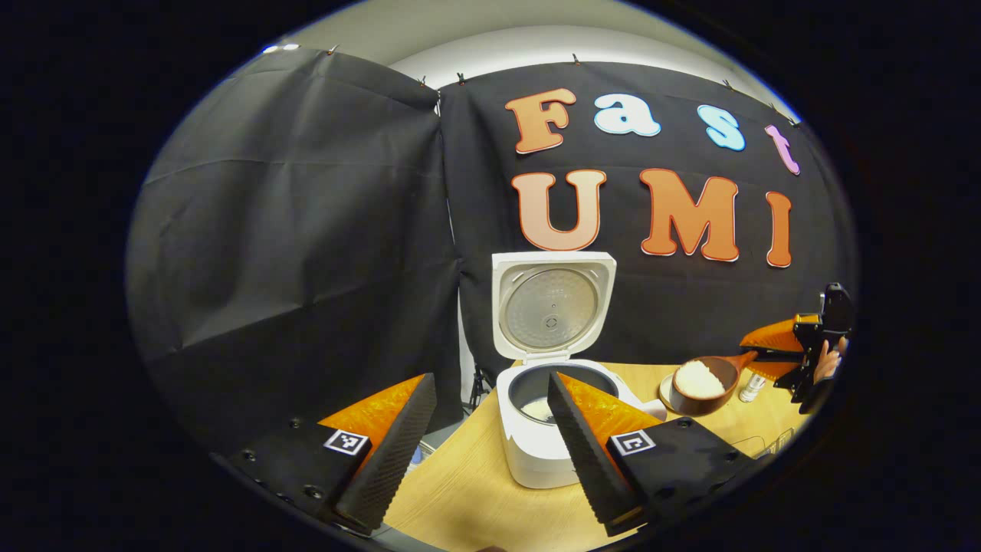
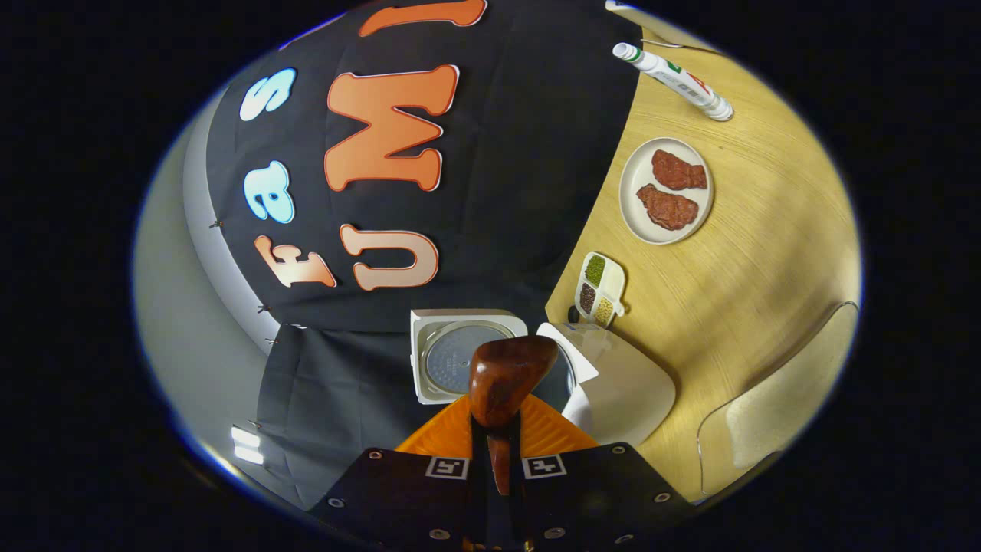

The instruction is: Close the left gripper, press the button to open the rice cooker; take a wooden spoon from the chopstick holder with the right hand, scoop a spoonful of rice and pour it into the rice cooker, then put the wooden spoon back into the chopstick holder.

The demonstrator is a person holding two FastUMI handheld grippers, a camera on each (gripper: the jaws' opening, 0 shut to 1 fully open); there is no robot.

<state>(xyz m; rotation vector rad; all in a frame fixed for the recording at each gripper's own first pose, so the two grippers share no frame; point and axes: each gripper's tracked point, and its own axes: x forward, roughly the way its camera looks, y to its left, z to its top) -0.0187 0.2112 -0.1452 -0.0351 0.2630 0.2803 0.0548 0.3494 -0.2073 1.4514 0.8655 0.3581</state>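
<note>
The white rice cooker (image 1: 536, 448) stands with its lid (image 1: 550, 310) raised, and a little rice lies in its pot (image 1: 536, 406). My left gripper (image 1: 490, 377) is open in front of it, holding nothing. To the cooker's right, my right gripper (image 1: 797, 353) is shut on the handle of a wooden spoon (image 1: 709, 379) heaped with white rice. In the right gripper view, which is rolled sideways, the spoon's back (image 2: 510, 376) rises from my right gripper (image 2: 497, 429), with the cooker's lid (image 2: 448, 356) and body (image 2: 625, 387) behind it.
A white dish (image 1: 664, 392) sits just behind the spoon, and a small bottle (image 1: 752, 387) stands beside it. On the wooden table (image 2: 736, 291) lie a plate of meat (image 2: 667, 190), a small divided tray of beans (image 2: 599, 287) and a white tube (image 2: 674, 77). A pale chair back (image 2: 774, 410) is at the edge.
</note>
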